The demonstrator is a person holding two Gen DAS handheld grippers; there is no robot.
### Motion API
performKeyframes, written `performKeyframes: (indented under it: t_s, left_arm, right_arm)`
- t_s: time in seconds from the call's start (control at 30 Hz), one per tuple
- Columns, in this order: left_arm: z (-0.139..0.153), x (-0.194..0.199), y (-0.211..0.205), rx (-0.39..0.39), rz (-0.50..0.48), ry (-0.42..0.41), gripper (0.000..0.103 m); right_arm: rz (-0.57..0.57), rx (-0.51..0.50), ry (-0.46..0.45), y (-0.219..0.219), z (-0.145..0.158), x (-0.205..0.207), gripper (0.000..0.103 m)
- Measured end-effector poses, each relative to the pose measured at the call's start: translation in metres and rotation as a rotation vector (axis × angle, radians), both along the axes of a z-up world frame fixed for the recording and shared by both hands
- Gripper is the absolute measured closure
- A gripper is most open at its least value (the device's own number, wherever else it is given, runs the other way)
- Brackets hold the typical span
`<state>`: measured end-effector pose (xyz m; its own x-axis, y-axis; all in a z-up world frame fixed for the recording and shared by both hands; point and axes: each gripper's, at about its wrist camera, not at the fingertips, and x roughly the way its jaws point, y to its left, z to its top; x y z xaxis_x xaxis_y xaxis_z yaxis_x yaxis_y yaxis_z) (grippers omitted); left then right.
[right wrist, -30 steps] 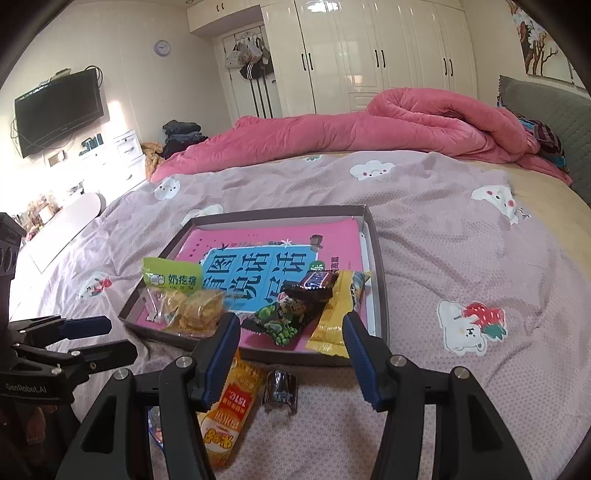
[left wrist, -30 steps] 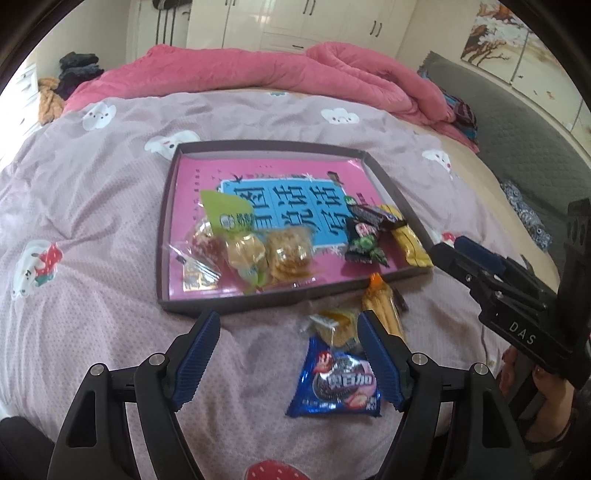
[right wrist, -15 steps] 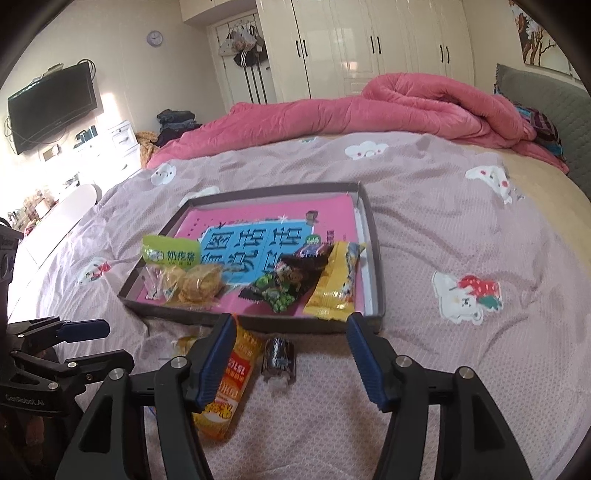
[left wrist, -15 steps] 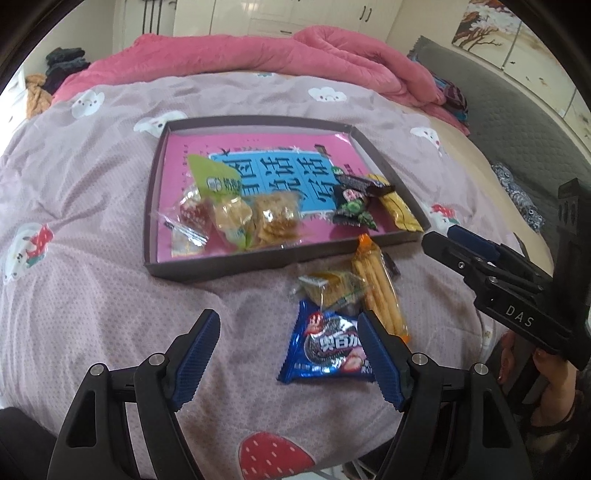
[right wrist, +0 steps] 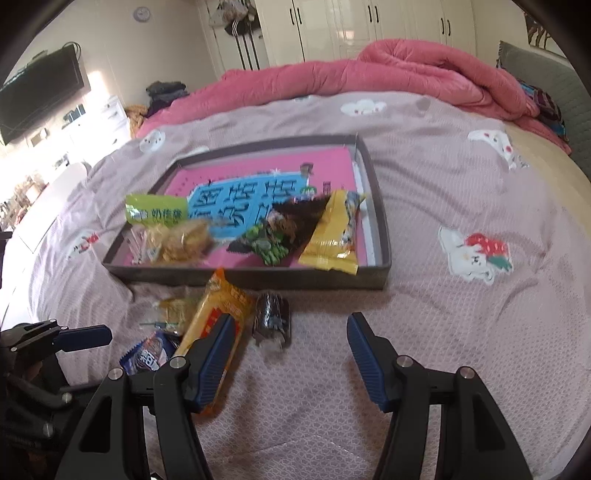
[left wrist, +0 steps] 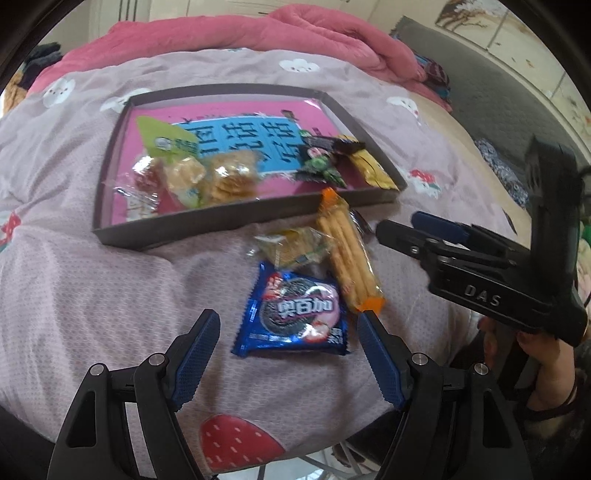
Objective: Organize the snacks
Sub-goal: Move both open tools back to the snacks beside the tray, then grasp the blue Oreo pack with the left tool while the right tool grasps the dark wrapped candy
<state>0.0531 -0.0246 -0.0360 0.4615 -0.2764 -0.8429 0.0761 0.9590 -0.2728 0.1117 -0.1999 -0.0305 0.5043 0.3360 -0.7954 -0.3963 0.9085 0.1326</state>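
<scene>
A grey tray (left wrist: 236, 221) (right wrist: 258, 275) with a pink and blue picture bottom lies on the bed and holds several snack packets. In front of it lie a blue cookie packet (left wrist: 291, 314) (right wrist: 147, 354), an orange stick-biscuit packet (left wrist: 349, 251) (right wrist: 218, 314), a clear-wrapped cracker packet (left wrist: 291, 245) (right wrist: 173, 310) and a small dark candy (left wrist: 360, 223) (right wrist: 271, 317). My left gripper (left wrist: 288, 350) is open just above the blue packet's near end. My right gripper (right wrist: 288, 339) is open with the dark candy just ahead of its fingertips, nothing gripped.
A pink quilt (right wrist: 369, 74) is heaped at the far side of the bed. The bed's near edge runs just under both grippers. A hand (left wrist: 535, 354) holds the right gripper's handle (left wrist: 480, 273) at the right. White wardrobes (right wrist: 369, 26) and a TV (right wrist: 40, 92) stand beyond.
Both grippers have sunk and tipped down toward the loose snacks in front of the tray. The blue packet now lies between the left fingertips. The right jaws stand slightly wider.
</scene>
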Motion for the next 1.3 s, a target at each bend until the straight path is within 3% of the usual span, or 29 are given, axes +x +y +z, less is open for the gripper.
performKeyframes:
  t_s: [0.3,0.63,0.8,1.07,1.3]
  left_arm:
    - [-0.013,0.005,-0.009,0.023,-0.019,0.025,0.025]
    - [-0.025,0.017,-0.008,0.019,-0.009,0.049,0.025]
    - [-0.029,0.021,-0.010,0.025,-0.013,0.049,0.025]
    - [-0.029,0.024,-0.011,-0.010,-0.016,0.029,0.047]
    - [-0.022,0.018,-0.005,-0.016,-0.006,0.030,0.049]
  right_arm:
    - [0.025,-0.013,0.057,0.010,-0.023,0.015,0.042]
    - [0.083,-0.033,0.061,0.024,-0.034,0.024,0.076]
    - [0.082,-0.009,0.065,0.022,-0.031,0.024,0.076]
    - [0.054,0.078,0.037,0.006,-0.014,0.018,0.076]
    - [0.051,0.119,-0.007,0.002,-0.002,0.014,0.076]
